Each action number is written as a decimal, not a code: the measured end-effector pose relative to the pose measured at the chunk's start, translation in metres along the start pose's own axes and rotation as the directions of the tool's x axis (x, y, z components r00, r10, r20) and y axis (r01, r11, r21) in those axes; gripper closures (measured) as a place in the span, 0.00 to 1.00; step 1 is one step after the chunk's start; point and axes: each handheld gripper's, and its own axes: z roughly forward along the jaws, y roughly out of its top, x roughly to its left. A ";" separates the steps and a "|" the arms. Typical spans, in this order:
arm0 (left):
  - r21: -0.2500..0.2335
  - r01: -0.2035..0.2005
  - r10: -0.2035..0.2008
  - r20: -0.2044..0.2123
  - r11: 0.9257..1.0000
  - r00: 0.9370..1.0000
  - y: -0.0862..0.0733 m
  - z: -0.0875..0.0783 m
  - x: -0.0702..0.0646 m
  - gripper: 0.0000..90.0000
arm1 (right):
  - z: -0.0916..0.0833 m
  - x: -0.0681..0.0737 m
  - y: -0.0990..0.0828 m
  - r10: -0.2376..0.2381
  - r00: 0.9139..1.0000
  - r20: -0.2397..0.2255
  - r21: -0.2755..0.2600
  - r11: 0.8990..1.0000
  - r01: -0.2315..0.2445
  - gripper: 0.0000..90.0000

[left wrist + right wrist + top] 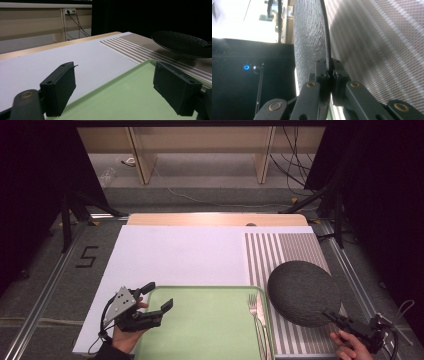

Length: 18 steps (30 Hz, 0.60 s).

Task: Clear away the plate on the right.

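— Dark plate (303, 292) is sitting tilted over the striped mat (285, 250), my right gripper (334, 316) clamping its rim. Left gripper (159, 297) is waiting, jaws apart, over the tray (210, 330).
— Next?
— I'm judging: carrying it level onto the tray, missing the fork (254, 312).

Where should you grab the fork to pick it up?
Probably at the handle. The fork lies flat in the green tray, close along its right wall, tines pointing away from the person. Coming straight down with the jaws across the thin handle looks best, since the wall crowds one side. The open left gripper hovers over the tray's left edge; the right gripper is pinching the dark plate rim.
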 end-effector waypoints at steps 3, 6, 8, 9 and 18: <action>-0.001 0.002 -0.002 -0.002 1.000 1.000 0.000 -0.001 0.000 0.20 | 0.004 0.003 -0.004 -0.011 1.000 -0.023 0.014 1.000 0.011 0.96; -0.003 0.002 -0.002 -0.002 1.000 1.000 0.000 -0.001 0.000 0.20 | 0.007 0.006 -0.010 -0.018 0.999 -0.034 0.032 0.999 0.019 0.96; -0.003 0.002 -0.002 -0.002 1.000 1.000 0.000 -0.001 0.000 0.20 | 0.010 0.009 -0.012 -0.020 0.999 -0.040 0.048 0.999 0.022 0.96; -0.003 0.003 -0.003 -0.002 1.000 1.000 0.000 -0.001 0.000 0.20 | 0.012 0.009 -0.014 -0.031 0.999 -0.042 0.050 0.998 0.033 0.96; -0.004 0.003 -0.003 -0.002 1.000 1.000 0.000 -0.001 0.001 0.20 | 0.026 0.019 -0.029 -0.049 0.996 -0.070 0.111 0.992 0.056 0.96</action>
